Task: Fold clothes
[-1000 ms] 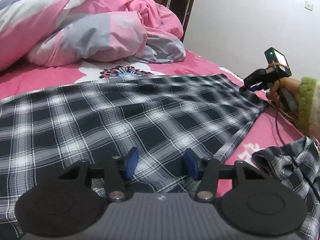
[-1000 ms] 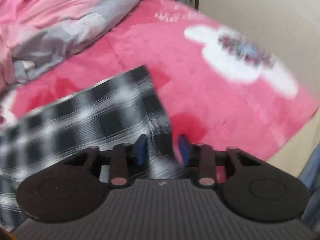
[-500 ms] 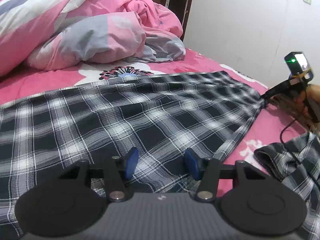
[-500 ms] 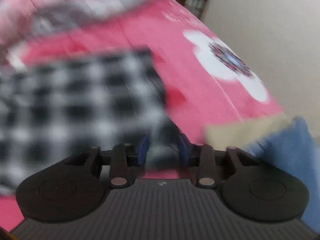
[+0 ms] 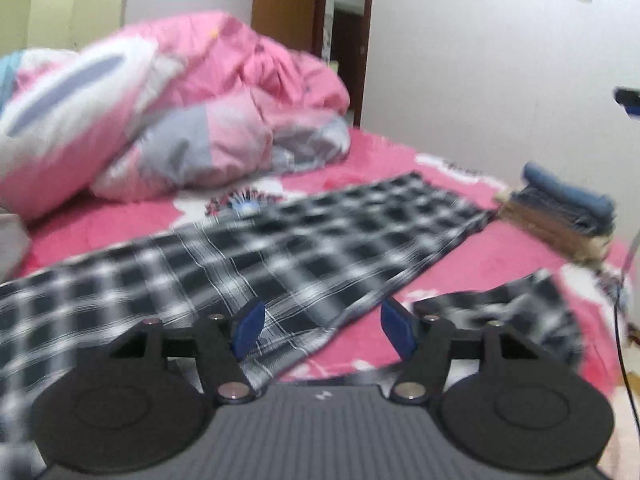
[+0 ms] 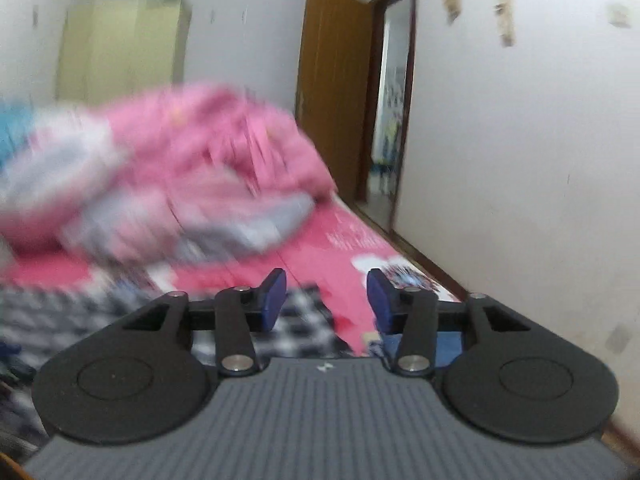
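While spread flat for folding: black-and-white checked cloth [image 5: 280, 248] lay on pink bedsheet [image 5: 480, 292].
Left gripper [image 5: 320, 330]: jaws opening, empty.
Right gripper [image 6: 326, 300]: jaws opening, empty.

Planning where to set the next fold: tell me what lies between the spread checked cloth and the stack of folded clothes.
Nothing but a narrow strip of pink bedsheet: in the left wrist view the checked cloth ends just short of the stack of folded clothes.

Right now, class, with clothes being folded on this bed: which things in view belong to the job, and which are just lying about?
Belongs to the job:
- plaid cloth spread flat on the bed
- second plaid garment, crumpled
- pile of folded clothes
- left gripper and right gripper, both opening, nothing between the pads

Just lying about:
- pink quilt
- pink bedsheet
- wooden door
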`<state>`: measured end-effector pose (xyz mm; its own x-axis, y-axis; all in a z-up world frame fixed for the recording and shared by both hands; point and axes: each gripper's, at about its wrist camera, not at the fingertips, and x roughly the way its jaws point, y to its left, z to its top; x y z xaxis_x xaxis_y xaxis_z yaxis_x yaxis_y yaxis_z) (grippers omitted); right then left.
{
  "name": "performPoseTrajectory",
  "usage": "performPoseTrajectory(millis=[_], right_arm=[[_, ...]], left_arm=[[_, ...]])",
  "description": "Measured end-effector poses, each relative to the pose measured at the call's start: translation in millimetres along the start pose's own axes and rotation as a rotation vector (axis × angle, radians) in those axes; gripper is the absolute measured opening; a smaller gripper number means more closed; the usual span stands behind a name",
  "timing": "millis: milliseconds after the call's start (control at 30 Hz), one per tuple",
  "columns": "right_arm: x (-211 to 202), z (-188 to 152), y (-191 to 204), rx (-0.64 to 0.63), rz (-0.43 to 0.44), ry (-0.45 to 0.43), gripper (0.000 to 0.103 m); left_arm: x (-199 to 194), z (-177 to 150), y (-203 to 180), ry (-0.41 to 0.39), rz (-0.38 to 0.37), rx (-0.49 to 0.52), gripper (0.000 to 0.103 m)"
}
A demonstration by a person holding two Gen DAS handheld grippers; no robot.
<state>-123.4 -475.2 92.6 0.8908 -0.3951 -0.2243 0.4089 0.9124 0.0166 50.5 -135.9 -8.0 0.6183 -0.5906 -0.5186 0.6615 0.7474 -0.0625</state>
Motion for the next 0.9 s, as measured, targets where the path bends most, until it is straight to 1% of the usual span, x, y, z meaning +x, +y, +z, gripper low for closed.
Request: performPoseTrajectory(millis=[33,67,133,200,267,300,367,433,567,633,800,900], right_arm=[[-21,0,-5,0.041,0.021,-0.032,0.056],[-42,-1,-11,0.081,0.042,-0.063,0.059],[-77,-12,-15,0.151,0.076,-0.099,0.066],[-103,-26,-15,0.208,0.112,-0.105,0.071],[-115,-39,-8,0.240,0.158,-0.092,0.080],[-120,-45,-1,0.242,0.183,-0.083,0.084],[-126,-53,15,0.238,0.235,-0.066,0.088],[-131,-61,34,0.232,0.292,-0.057,0.093],[-130,-66,75,0.218,0.405,-0.001,0.098],[-131,-65,95,0.202,0.464,0.008,0.102],[-132,-64,141,0.177,0.589,0.036,0.102],[-136,-67,165,0.179,0.640,0.053,0.102]], left_arm=[[-18,0,-3,-0.017,0.000,-0.013,0.071],[-36,-1,-6,-0.031,0.003,-0.028,0.072],[-67,-6,-9,-0.047,0.007,-0.061,0.076],[-96,-17,-12,-0.051,-0.004,-0.095,0.080],[-118,-31,-14,-0.047,-0.009,-0.120,0.084],[-128,-38,-14,-0.044,-0.010,-0.130,0.084],[-145,-54,-14,-0.038,-0.005,-0.149,0.086],[-158,-69,-10,-0.032,0.006,-0.175,0.087],[-182,-102,10,-0.032,0.071,-0.272,0.087],[-191,-117,25,-0.032,0.116,-0.335,0.087],[-213,-154,72,-0.027,0.232,-0.495,0.087],[-225,-171,98,-0.036,0.278,-0.572,0.085]])
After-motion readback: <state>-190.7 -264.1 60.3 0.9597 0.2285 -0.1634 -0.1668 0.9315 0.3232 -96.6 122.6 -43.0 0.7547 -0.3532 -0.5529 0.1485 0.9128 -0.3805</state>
